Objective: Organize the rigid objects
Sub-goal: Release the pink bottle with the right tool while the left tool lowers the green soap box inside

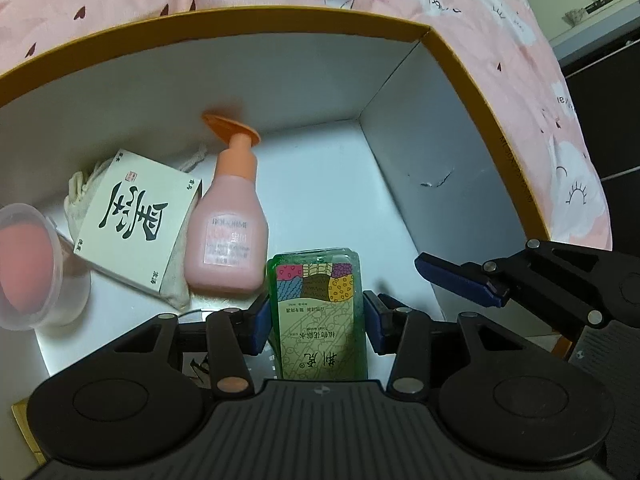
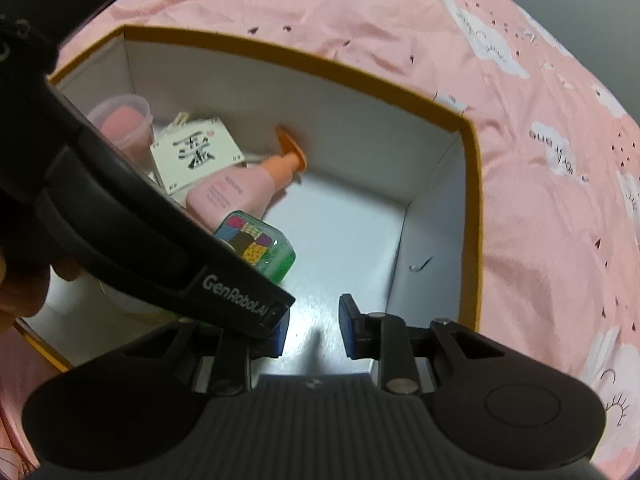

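The left gripper is clamped on a green bottle, its blue pads pressing both flat sides, and holds it low inside the open box, just beside the pink pump bottle. That pink bottle lies on the white floor of the box, next to a cream card box with black characters that rests on a cloth pouch, and a clear cup with something pink inside stands at the far left. The right gripper hangs over the bare right part of the box with its fingers apart and nothing between them. I judge the step in hand is placing the green bottle into the box. The next move seems to call for lowering it until it rests on the floor, then opening the fingers without pushing the pink bottle.
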Demonstrator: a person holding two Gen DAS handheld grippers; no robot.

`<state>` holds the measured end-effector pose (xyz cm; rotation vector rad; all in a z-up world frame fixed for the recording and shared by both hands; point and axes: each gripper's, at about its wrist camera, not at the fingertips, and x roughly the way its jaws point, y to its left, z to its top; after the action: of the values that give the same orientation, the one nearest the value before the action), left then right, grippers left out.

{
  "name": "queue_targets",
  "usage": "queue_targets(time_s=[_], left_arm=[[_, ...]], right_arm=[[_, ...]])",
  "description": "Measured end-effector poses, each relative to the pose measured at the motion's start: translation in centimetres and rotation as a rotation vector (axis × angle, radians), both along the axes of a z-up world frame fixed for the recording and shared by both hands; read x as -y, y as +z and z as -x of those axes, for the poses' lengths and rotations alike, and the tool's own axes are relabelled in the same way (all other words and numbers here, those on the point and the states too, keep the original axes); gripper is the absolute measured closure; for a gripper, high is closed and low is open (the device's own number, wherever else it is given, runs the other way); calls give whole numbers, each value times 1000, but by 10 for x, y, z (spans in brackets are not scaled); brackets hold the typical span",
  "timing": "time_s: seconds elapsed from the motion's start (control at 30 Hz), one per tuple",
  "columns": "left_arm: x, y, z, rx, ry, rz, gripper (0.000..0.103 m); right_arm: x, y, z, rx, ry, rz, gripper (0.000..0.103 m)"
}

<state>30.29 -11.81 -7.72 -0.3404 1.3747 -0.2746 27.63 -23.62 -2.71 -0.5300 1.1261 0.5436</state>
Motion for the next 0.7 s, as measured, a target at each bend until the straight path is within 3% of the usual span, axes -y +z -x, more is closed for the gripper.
queue_targets(time_s=[0.33, 0.53, 0.7], left_arm=[[-12, 24, 16, 94, 23, 3, 45], [-23, 56, 43, 245, 50, 19, 42], [-25, 89, 71, 428, 47, -24, 42]], right_arm=[[-7, 7, 6, 15, -1, 33, 72], [-7, 22, 18, 61, -25, -9, 56], [-8, 48, 36, 173, -52, -75, 47]])
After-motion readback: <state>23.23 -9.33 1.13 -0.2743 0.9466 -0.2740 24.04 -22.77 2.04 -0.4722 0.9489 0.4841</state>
